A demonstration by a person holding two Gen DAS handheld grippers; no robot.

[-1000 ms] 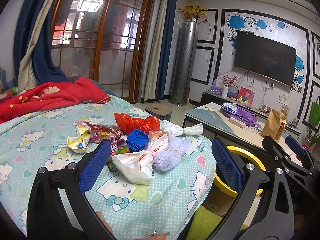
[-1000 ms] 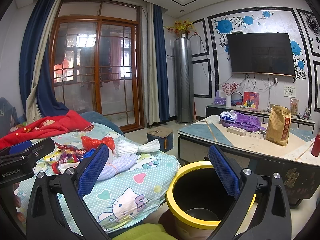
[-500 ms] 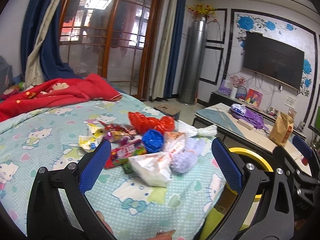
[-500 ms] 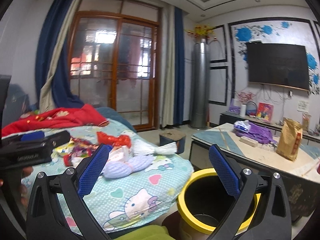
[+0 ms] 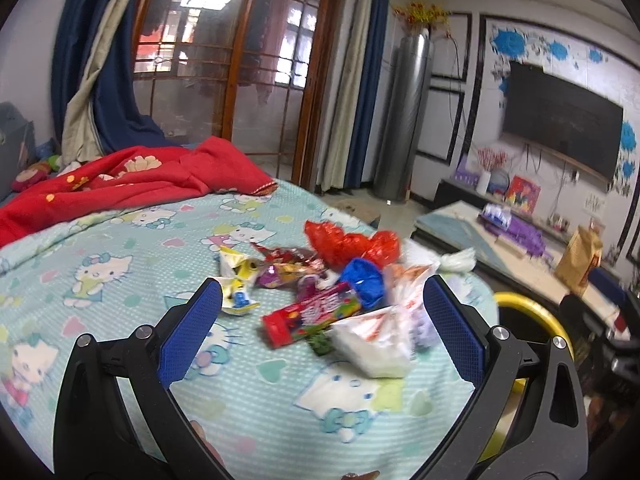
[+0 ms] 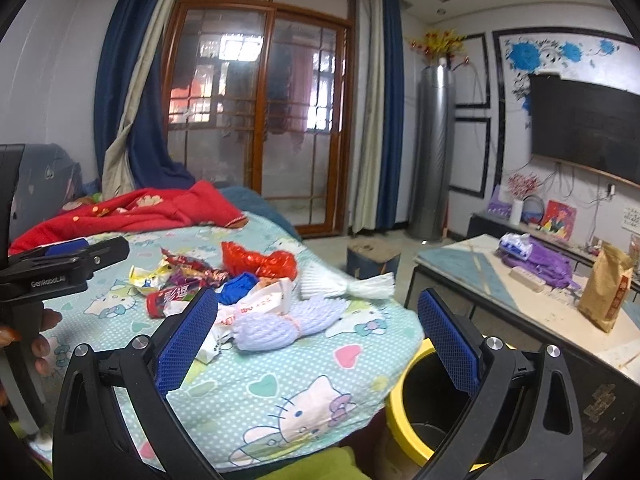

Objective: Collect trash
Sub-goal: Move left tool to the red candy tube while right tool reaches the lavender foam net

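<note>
Left gripper (image 5: pixel 322 320) with jaws spread wide, empty, poised above a heap of trash on the bedsheet (image 5: pixel 120 264): a red candy wrapper (image 5: pixel 312 314) lies between its fingers, a white plastic bag (image 5: pixel 376 344) to its right, a blue crumpled bag (image 5: pixel 364 276) and a red plastic bag (image 5: pixel 348 240) farther off. Right gripper (image 6: pixel 318 330), likewise spread and empty, hangs over the bed's right edge, near a lavender foam net (image 6: pixel 280 326). The yellow-rimmed bin (image 6: pixel 404 420) stands on the floor just right of the bed.
</note>
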